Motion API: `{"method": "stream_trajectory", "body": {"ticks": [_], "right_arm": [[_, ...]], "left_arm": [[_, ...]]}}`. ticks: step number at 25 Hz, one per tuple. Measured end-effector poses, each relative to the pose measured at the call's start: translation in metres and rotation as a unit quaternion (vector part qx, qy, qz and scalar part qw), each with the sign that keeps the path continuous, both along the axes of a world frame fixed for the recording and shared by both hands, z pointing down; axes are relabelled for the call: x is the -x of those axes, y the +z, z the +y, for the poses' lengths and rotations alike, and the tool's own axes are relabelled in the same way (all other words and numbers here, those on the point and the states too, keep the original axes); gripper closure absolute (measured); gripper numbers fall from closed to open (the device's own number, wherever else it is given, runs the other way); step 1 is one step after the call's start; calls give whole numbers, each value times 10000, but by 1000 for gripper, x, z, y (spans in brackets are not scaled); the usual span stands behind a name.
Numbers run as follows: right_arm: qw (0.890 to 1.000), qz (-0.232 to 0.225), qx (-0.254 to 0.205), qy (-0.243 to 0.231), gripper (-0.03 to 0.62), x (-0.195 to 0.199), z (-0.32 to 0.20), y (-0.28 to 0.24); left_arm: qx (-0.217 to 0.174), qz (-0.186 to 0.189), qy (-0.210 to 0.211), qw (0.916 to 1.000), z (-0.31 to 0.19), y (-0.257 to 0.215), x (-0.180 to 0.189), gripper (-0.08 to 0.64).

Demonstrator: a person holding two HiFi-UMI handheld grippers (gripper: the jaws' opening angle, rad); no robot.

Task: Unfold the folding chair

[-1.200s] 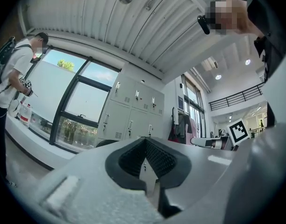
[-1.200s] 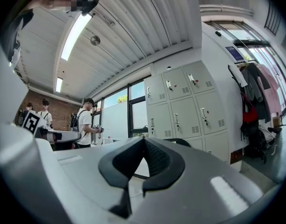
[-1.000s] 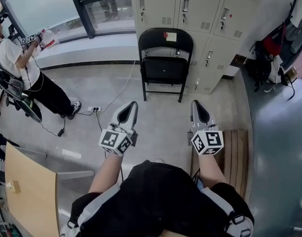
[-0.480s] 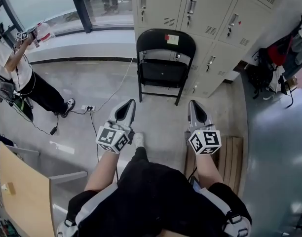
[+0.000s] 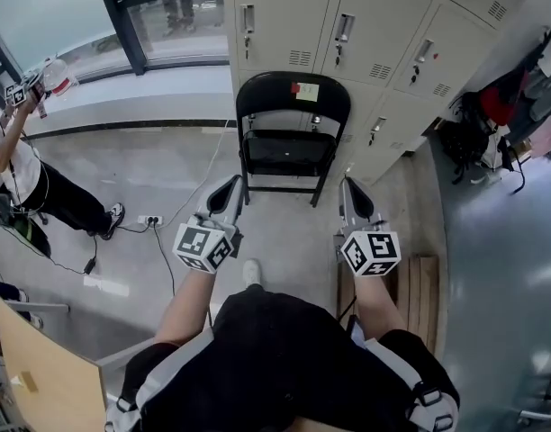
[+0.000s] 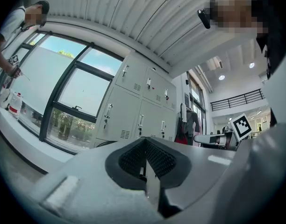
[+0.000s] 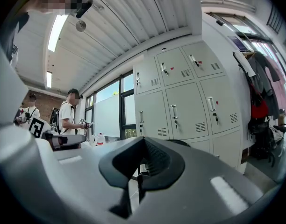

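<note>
A black folding chair (image 5: 289, 142) stands folded against the grey lockers (image 5: 347, 25), with its seat panel flat up against the back. A small label sits on its backrest. My left gripper (image 5: 230, 187) is shut and empty, just short of the chair's left legs. My right gripper (image 5: 351, 189) is also shut and empty, just right of the chair's right legs. Neither touches the chair. In the left gripper view the jaws (image 6: 145, 160) meet, and the chair's top shows as a dark arc (image 6: 104, 143). In the right gripper view the jaws (image 7: 140, 164) are closed, with the chair's top (image 7: 180, 143) behind them.
A person (image 5: 19, 165) with grippers stands at the left by the window ledge (image 5: 122, 97). A power strip (image 5: 149, 220) and cables lie on the floor to the left. A wooden slatted board (image 5: 420, 286) lies at the right. Bags and clothes (image 5: 487, 120) hang at the far right. A table corner (image 5: 41, 376) is at the lower left.
I have walked towards the chair with both shut grippers held out. The chair and lockers are nearer, and the gripper tips now reach the chair's legs.
</note>
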State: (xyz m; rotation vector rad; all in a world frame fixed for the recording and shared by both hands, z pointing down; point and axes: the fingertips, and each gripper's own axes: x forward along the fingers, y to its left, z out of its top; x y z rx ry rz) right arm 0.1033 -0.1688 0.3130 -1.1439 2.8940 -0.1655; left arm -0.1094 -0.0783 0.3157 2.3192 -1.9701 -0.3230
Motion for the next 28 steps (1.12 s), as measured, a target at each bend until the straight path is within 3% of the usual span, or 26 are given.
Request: {"method": "stream_trajectory", "body": {"ticks": [15,22,28], "right_arm": [[9993,120,254,227,589,82,-85,21],[9981,343,411,293,589,108,-110,47],[9955,632,695,81,588,128,-128,82]], "left_arm": [[352,-80,367,9987,-98,29,83,560],[520,-75,555,9971,-129,52,110,560],[617,-45,605,9963,-151,72,118,560]]}}
